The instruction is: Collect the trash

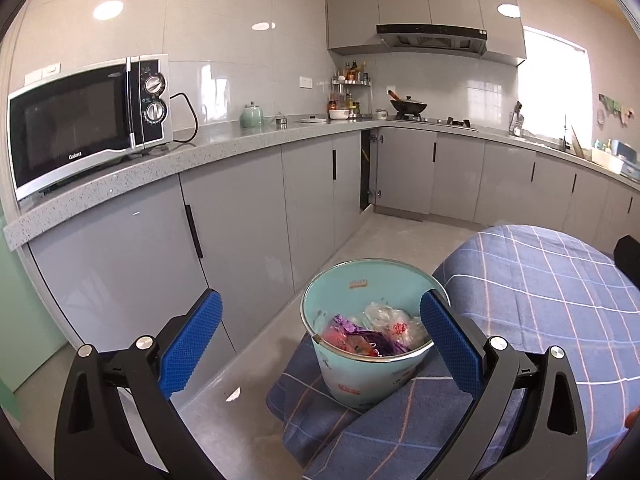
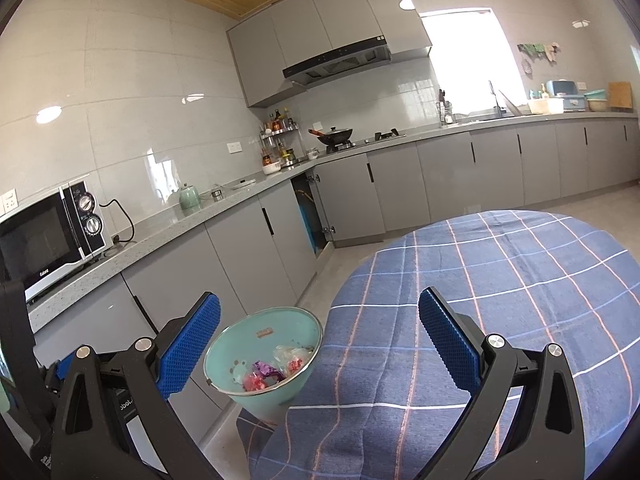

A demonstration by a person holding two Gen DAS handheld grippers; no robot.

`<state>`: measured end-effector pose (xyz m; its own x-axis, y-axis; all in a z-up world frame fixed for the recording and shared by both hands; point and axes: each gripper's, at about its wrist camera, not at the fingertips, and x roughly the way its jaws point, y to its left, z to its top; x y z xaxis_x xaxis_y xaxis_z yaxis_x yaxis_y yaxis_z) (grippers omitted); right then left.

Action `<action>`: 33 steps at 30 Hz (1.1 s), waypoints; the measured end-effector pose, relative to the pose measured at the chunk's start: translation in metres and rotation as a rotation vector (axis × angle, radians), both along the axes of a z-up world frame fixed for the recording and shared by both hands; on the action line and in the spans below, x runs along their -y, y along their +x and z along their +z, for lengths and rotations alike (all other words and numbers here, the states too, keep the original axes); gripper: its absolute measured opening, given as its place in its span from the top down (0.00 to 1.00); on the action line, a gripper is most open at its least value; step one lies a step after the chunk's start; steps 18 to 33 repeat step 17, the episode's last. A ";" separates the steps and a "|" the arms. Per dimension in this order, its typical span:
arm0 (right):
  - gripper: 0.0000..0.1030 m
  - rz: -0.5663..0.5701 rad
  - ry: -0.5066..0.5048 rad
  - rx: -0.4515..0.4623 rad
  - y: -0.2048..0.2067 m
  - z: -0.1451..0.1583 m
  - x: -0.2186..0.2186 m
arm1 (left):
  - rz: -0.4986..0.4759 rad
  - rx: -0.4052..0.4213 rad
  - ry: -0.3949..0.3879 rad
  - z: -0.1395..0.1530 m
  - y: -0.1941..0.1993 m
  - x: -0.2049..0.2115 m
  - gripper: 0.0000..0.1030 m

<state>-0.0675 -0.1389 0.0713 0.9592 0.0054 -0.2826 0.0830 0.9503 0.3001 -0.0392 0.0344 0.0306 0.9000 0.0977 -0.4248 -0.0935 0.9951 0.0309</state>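
Fingers (image 1: pixel 450 344) of both grippers spread wide, released, empty; at 12 o'clock a mint trash bucket (image 1: pixel 362 376) holds crumpled wrappers (image 1: pixel 368 336) beside the checked tablecloth (image 2: pixel 500 280).

The left gripper (image 1: pixel 320 344) hangs wide open above a mint bin (image 1: pixel 360 376) holding crumpled wrappers (image 1: pixel 372 334), beside the checked tablecloth (image 1: pixel 540 280).

A round table draped in a blue plaid tablecloth (image 2: pixel 500 288), its top bare. Beside it, on the pale grey floor (image 1: pixel 240 420), a mint-green trash bucket (image 1: pixel 360 376) stands against the cloth's hanging folds, holding crumpled wrappers (image 1: pixel 372 332).
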 end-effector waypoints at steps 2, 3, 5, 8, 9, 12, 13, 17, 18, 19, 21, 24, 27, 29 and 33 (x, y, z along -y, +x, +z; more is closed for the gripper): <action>0.05 -0.002 0.003 -0.004 0.001 -0.001 0.002 | 0.005 -0.011 0.002 -0.002 0.002 0.000 0.05; 0.05 -0.002 0.003 -0.007 0.002 -0.002 0.003 | 0.003 -0.015 0.001 -0.002 0.003 0.001 0.05; 0.05 -0.004 0.003 -0.017 0.004 -0.004 0.005 | 0.008 -0.020 0.008 -0.003 0.004 0.002 0.05; 0.05 -0.010 0.004 -0.026 0.007 -0.006 0.007 | 0.022 -0.022 0.016 -0.003 0.005 0.003 0.05; 0.05 -0.014 0.004 -0.029 0.008 -0.006 0.009 | 0.027 -0.023 0.018 -0.003 0.006 0.003 0.05; 0.04 -0.036 0.000 -0.052 0.014 -0.009 0.015 | 0.048 -0.023 0.030 -0.002 0.009 0.005 0.05; 0.04 -0.042 0.000 -0.060 0.016 -0.010 0.017 | 0.050 -0.030 0.032 -0.003 0.010 0.005 0.05; 0.04 -0.082 0.008 -0.110 0.027 -0.018 0.032 | 0.032 -0.057 0.003 -0.006 0.019 0.005 0.05; 0.04 -0.082 0.008 -0.110 0.027 -0.018 0.032 | 0.032 -0.057 0.003 -0.006 0.019 0.005 0.05; 0.04 -0.082 0.008 -0.110 0.027 -0.018 0.032 | 0.032 -0.057 0.003 -0.006 0.019 0.005 0.05; 0.04 -0.082 0.008 -0.110 0.027 -0.018 0.032 | 0.032 -0.057 0.003 -0.006 0.019 0.005 0.05; 0.04 -0.082 0.008 -0.110 0.027 -0.018 0.032 | 0.032 -0.057 0.003 -0.006 0.019 0.005 0.05; 0.04 -0.082 0.008 -0.110 0.027 -0.018 0.032 | 0.032 -0.057 0.003 -0.006 0.019 0.005 0.05; 0.04 -0.082 0.008 -0.110 0.027 -0.018 0.032 | 0.032 -0.057 0.003 -0.006 0.019 0.005 0.05; 0.04 -0.082 0.008 -0.110 0.027 -0.018 0.032 | 0.032 -0.057 0.003 -0.006 0.019 0.005 0.05</action>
